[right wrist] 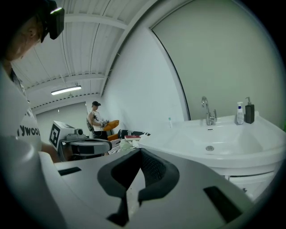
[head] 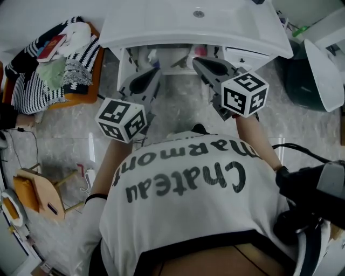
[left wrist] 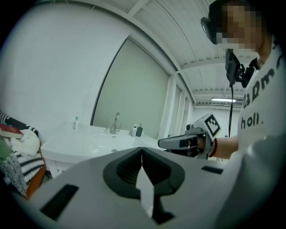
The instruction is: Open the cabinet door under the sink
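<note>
Sink corner, layout.
Sink (head: 161, 27) over cabinet (head: 125, 63); clothes pile (head: 51, 70) left of both; faucet (right wrist: 206, 112) at sink's back edge.

Head view: above person, facing steeply down onto sink (head: 161, 36), close. Left tool (left wrist: 142, 151) view: roughly level, before sink's left front, near. Right tool (right wrist: 140, 153) view: before sink's right front. Both tool views share sink, faucet (left wrist: 116, 121); each catches other tool.

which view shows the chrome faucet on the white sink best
The right gripper view: the chrome faucet stands clear behind the white sink basin. The left gripper view shows the faucet smaller. The head view shows only the sink's drain.
</note>
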`<state>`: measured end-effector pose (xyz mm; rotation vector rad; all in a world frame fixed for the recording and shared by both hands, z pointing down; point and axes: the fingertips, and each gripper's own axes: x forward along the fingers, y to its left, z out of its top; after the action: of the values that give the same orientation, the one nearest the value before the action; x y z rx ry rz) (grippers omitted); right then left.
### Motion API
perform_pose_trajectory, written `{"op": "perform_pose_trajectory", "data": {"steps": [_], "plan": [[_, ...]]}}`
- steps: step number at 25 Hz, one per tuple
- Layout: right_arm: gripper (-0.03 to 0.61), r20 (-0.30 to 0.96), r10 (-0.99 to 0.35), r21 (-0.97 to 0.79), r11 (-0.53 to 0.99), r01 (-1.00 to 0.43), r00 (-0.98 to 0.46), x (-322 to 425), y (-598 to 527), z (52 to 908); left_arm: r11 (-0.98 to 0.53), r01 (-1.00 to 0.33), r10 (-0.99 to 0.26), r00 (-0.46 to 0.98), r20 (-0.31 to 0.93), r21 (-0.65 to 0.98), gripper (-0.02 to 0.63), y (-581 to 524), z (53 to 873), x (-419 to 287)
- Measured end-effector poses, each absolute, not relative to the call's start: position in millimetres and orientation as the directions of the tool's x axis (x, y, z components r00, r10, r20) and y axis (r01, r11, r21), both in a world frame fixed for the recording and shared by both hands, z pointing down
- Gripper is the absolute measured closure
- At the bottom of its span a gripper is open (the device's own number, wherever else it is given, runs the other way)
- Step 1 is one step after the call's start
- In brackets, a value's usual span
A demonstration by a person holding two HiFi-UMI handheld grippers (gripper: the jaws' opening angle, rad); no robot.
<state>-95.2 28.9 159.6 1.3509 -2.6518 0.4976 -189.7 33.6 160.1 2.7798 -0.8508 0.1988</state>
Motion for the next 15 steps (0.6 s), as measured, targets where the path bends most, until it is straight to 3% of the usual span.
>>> {"op": "perform_pose_trajectory", "data": {"steps": [15], "plan": [[0.568, 0.285, -0.775, -0.215, 0.522, -0.825, -0.565, -90.7, 26.8, 170.9, -0.802, -0.57, -0.534, 0.819, 0.211, 0.181, 0.606, 34.9, 168.7, -195.7]]}}
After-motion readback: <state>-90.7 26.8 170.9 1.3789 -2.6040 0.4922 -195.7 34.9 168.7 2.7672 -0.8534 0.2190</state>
